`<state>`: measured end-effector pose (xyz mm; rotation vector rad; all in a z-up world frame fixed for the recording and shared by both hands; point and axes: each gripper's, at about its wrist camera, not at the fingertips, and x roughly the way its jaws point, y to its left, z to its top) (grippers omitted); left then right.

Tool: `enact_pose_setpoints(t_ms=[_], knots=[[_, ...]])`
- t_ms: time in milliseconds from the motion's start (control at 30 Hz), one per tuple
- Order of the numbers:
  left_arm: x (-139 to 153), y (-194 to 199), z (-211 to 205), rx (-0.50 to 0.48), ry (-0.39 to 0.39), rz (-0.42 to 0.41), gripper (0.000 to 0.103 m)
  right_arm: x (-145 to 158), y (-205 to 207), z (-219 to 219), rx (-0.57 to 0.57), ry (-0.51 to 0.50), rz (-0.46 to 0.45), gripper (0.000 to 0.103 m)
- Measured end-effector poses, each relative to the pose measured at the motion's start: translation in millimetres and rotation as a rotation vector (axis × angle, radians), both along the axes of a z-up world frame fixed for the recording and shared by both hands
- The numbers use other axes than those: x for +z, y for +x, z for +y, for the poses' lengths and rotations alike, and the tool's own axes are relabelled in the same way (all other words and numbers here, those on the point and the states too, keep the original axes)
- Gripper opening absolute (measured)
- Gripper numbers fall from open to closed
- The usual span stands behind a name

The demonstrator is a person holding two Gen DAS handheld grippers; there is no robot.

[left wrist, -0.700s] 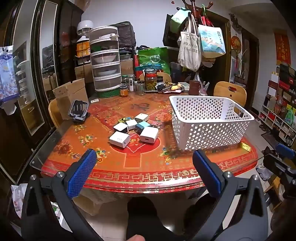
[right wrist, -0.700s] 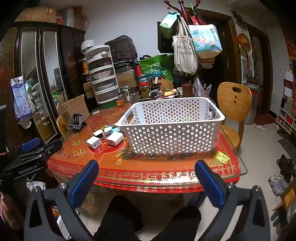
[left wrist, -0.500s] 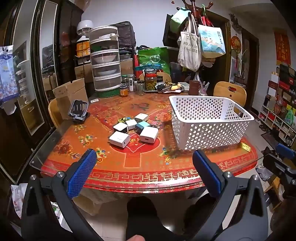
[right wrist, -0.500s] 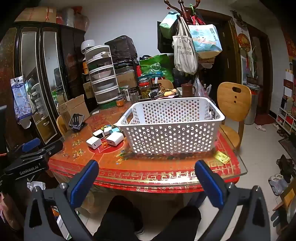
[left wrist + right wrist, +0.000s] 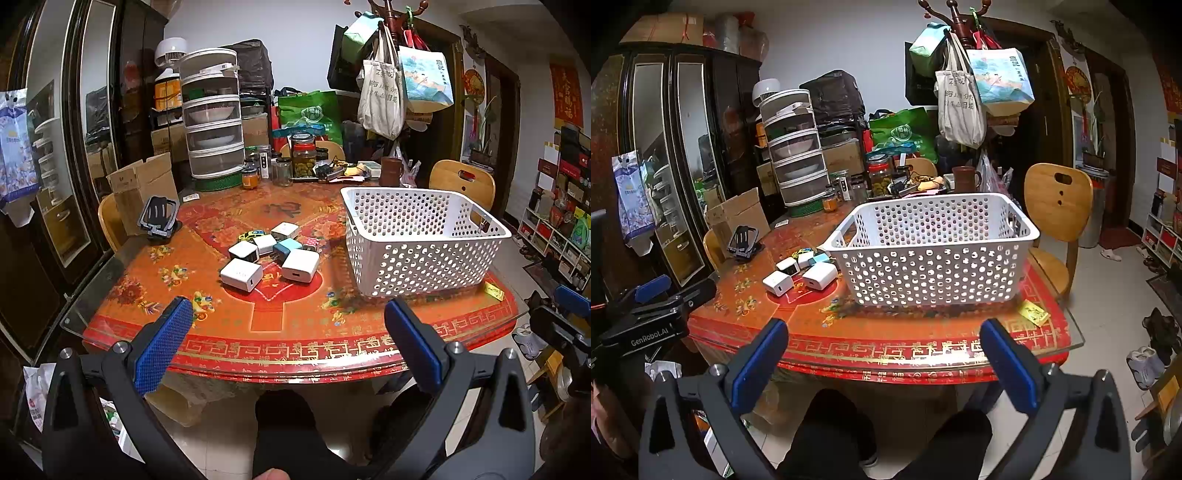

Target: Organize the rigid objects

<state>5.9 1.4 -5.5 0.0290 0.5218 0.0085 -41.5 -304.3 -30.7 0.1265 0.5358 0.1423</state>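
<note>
Tabletop [image 5: 288, 325], red and gold patterned under a glass sheet, is filling the middle of both views. Far edge is carrying a stacked food cover [image 5: 212, 122], jars and a brown mug [image 5: 391, 170]; a wooden chair [image 5: 1058, 206] is standing behind on the right.

White perforated basket [image 5: 417, 254] is sitting on the right half of the tabletop, nothing showing inside it.

Cluster of small chargers [image 5: 271, 254] is lying near the tabletop centre, just left of the basket and apart from it: several white cubes, one teal block [image 5: 287, 248], a small toy car [image 5: 251, 234] at the back of the heap. A black phone stand [image 5: 159, 216] is sitting near the left edge.

Left tool [image 5: 288, 325] is hanging short of the near tabletop edge, jaws spread wide, nothing between them. Right tool [image 5: 882, 345] is doing the same in front of the basket, released and empty. The person's dark-clothed knees are showing below both tools
</note>
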Motion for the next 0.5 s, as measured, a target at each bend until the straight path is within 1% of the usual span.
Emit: enact_pose_setpoints(t_ms=[500], knots=[[-0.7,0.5,0.7,-0.002,0.002,0.001,0.102,0.3,-0.1,0.2,0.000,-0.001,0.001,0.103]])
